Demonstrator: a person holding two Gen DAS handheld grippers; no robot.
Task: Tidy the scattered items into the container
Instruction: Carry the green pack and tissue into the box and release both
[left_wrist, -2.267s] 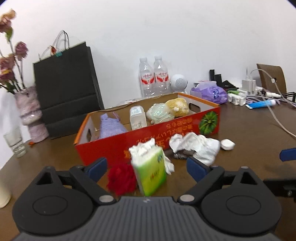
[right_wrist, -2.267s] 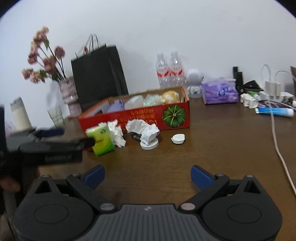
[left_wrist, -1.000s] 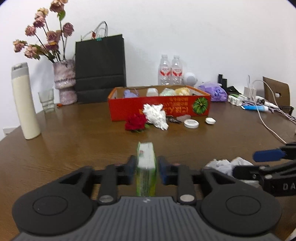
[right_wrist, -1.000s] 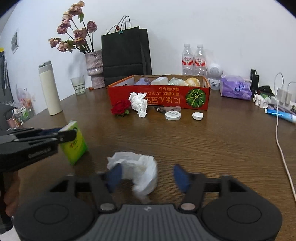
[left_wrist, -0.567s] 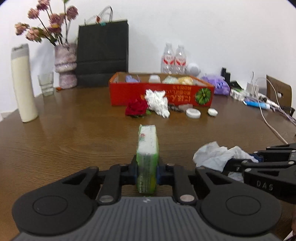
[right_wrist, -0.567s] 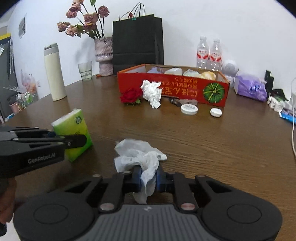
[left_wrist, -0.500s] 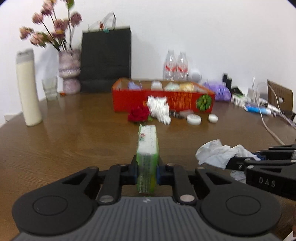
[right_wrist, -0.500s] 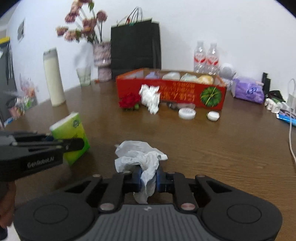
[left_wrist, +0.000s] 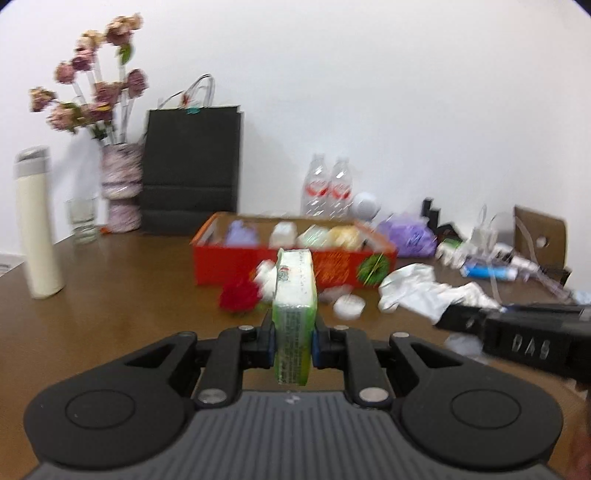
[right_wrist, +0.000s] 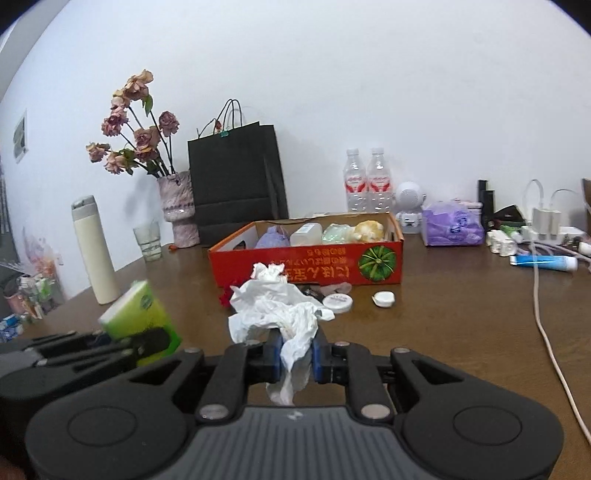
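Note:
My left gripper (left_wrist: 293, 341) is shut on a green tissue pack (left_wrist: 294, 306), held upright above the table; the pack also shows in the right wrist view (right_wrist: 142, 317). My right gripper (right_wrist: 295, 356) is shut on a crumpled white tissue (right_wrist: 275, 312), which also shows in the left wrist view (left_wrist: 421, 291). The red cardboard box (right_wrist: 306, 266) (left_wrist: 236, 264) stands ahead and holds several items. In front of it lie a red flower (left_wrist: 239, 295), another white tissue wad (right_wrist: 267, 272), a round white lid (right_wrist: 337, 303) and a small white cap (right_wrist: 384, 298).
A black paper bag (right_wrist: 236, 184), a vase of dried roses (right_wrist: 177, 210), a glass (right_wrist: 147, 243) and a cream flask (right_wrist: 96, 251) stand at the left. Two water bottles (right_wrist: 367, 181), a purple tissue bag (right_wrist: 452, 223), chargers and a white cable (right_wrist: 543, 295) lie at the right.
Both grippers have closed on their items, lifted them off the table and moved forward toward the red box. The box and the items in front of it look nearer.

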